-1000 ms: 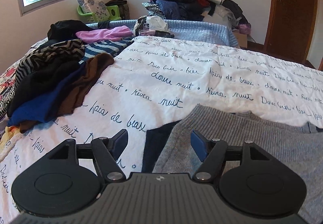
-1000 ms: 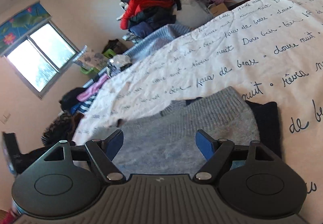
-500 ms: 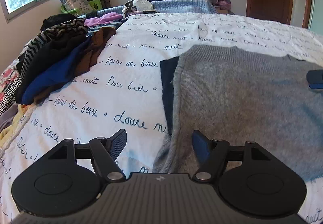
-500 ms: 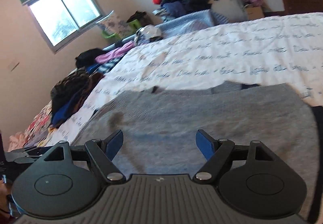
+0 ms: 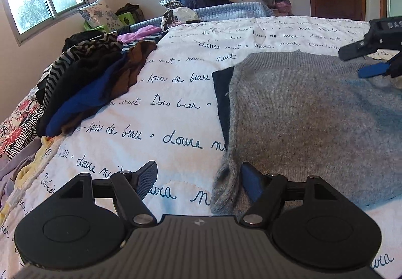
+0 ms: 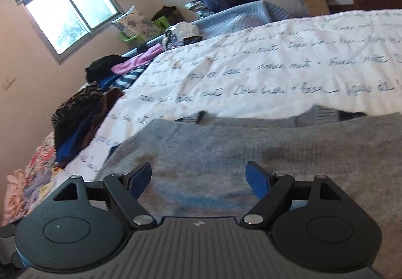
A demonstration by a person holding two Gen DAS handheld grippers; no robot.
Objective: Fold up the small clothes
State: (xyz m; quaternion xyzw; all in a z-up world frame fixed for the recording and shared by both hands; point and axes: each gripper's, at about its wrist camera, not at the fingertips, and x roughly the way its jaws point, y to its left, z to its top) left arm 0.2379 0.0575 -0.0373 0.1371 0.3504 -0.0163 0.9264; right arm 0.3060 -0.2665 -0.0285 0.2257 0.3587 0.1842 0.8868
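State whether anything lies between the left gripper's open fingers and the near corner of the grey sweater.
Nothing visible does. The left gripper is open with the grey sweater's bunched corner already between its fingers, on the white quilt.

Left gripper (image 5: 199, 182) lower, nearer grey sweater (image 5: 309, 113) corner (jaws wide).

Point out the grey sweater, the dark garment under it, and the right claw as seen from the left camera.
grey sweater (image 5: 314, 113): left wrist view, middle of its knit body.
dark garment (image 5: 222, 93): left wrist view, strip showing along the sweater's left edge.
right claw (image 5: 369, 60): left wrist view, between its fingertips at the right border.
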